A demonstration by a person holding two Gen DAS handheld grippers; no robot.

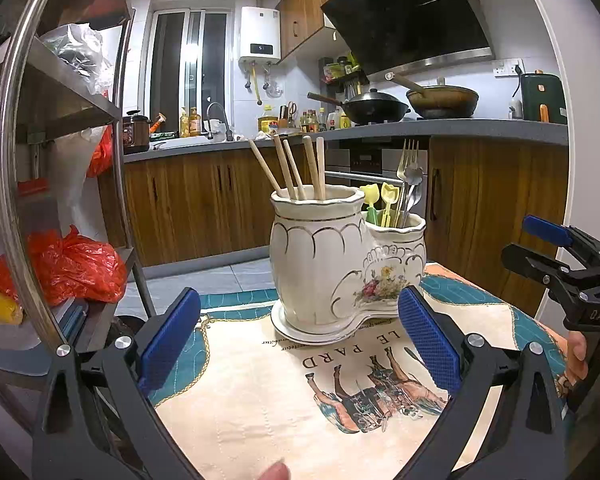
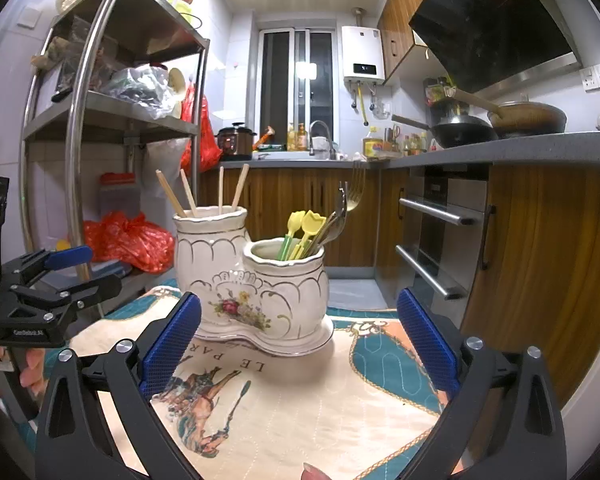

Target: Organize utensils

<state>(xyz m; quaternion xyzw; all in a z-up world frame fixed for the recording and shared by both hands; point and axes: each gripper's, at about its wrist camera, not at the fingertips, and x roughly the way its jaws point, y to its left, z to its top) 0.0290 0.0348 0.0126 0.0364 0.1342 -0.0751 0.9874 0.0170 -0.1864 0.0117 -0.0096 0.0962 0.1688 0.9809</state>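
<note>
A white ceramic double utensil holder point(image 1: 320, 264) point(image 2: 236, 276) stands on a printed tablecloth point(image 1: 268, 392) point(image 2: 312, 400). Its tall pot holds several wooden chopsticks point(image 1: 296, 168) point(image 2: 188, 192). Its short pot holds a metal fork point(image 1: 409, 160) point(image 2: 356, 188), spoons point(image 2: 338, 216) and yellow plastic picks point(image 1: 387, 196) point(image 2: 310, 224). My left gripper point(image 1: 300, 340) is open and empty, just in front of the holder; it also shows in the right wrist view point(image 2: 80, 268). My right gripper point(image 2: 300, 340) is open and empty, in front of the holder; it also shows in the left wrist view point(image 1: 536, 240).
A steel shelf rack point(image 1: 60, 128) point(image 2: 112, 120) with red plastic bags point(image 1: 76, 268) point(image 2: 132, 240) stands left of the table. A kitchen counter point(image 1: 420, 128) with woks point(image 1: 376, 108), a sink and an oven point(image 2: 436, 240) lies behind and to the right.
</note>
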